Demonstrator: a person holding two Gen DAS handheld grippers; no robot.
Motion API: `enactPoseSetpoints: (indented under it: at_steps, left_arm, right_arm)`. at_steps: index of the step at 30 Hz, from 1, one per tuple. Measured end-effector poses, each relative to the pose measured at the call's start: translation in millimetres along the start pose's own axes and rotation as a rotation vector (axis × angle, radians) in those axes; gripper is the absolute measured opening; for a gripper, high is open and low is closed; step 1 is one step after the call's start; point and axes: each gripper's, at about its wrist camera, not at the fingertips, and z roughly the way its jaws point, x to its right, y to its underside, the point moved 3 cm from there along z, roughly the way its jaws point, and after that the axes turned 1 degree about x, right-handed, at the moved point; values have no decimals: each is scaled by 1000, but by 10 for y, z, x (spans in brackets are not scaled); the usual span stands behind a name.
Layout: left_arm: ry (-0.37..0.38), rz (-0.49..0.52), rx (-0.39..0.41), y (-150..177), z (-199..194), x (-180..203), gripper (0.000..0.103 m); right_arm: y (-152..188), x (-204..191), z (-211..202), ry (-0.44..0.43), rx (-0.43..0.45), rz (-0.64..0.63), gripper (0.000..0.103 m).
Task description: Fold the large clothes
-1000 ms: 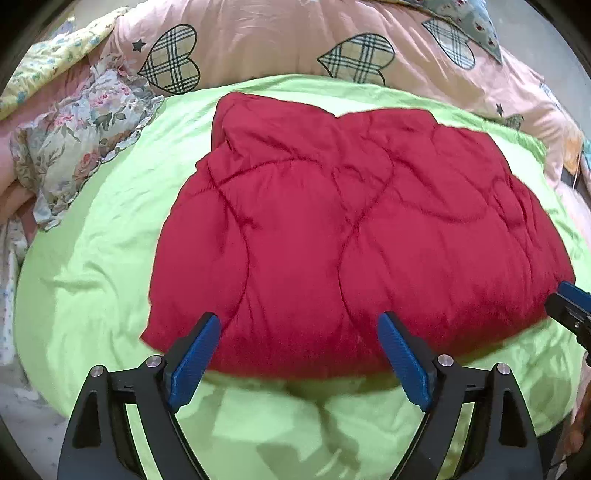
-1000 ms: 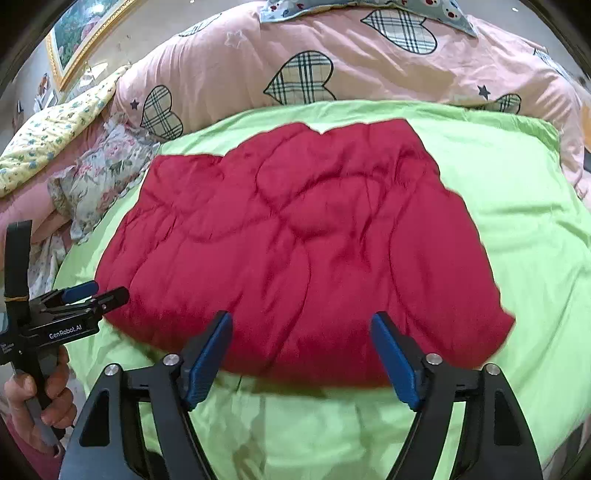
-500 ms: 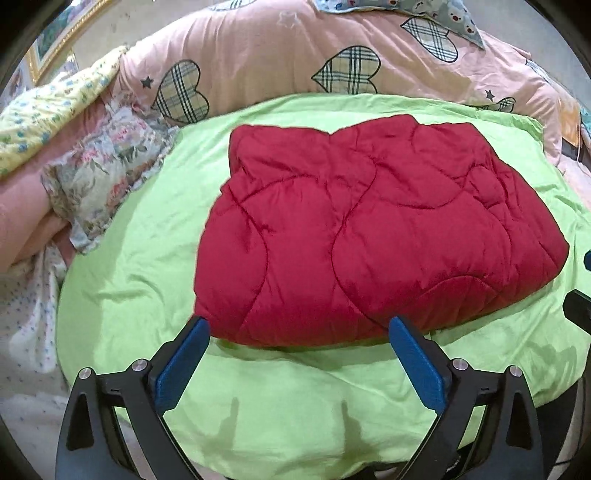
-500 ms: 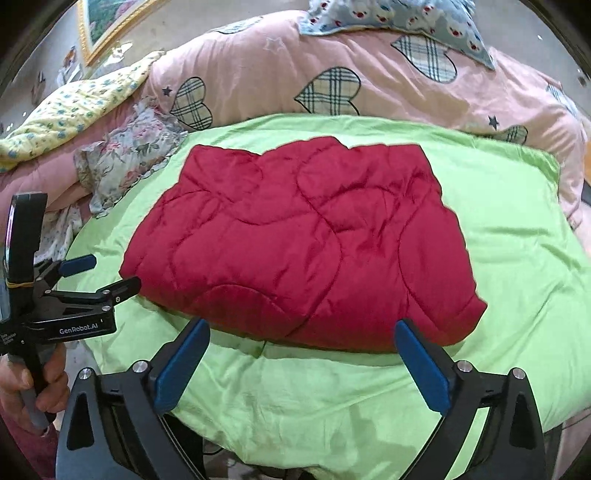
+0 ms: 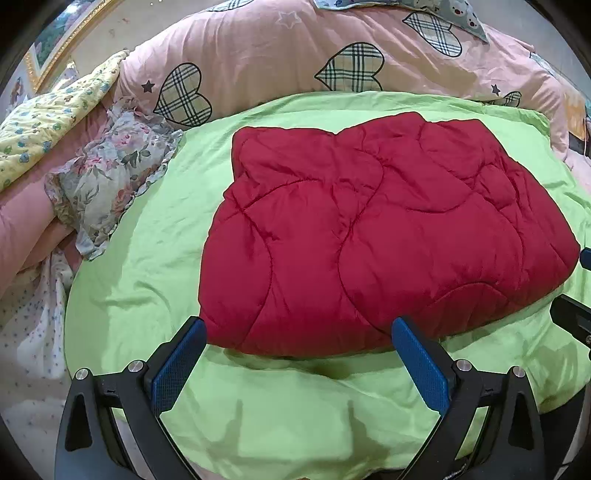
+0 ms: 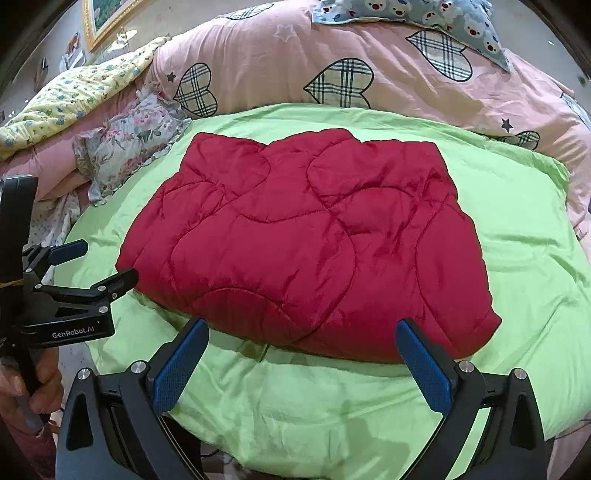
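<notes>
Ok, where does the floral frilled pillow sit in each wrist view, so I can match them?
Left wrist: floral frilled pillow at mid-left, left of the red quilted garment.
Right wrist: the pillow at upper left, above the left gripper.
Shared landmark: the green sheet.

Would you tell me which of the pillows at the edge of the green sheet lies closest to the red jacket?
The floral pillow, with frilled edges, left of the red jacket. The blue bear-print pillow sits farther back, atop the pink quilt.

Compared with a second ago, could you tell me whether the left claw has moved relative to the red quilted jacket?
Yes. The left claw has pulled back from the red quilted jacket, whose near edge now lies beyond its fingertips on the green sheet.
</notes>
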Motion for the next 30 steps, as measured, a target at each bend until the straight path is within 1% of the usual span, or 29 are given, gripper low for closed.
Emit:
enactPoseSetpoints:
  at_steps: [11, 30]
  left_arm:
    - [-2, -4, -8, -119, 155, -34, 102]
    - [2, 4, -2, -269, 296, -25, 102]
  right_arm:
    - [-123, 31, 113, -7, -10, 2, 102]
    - [-325, 74, 276, 2, -19, -4, 102]
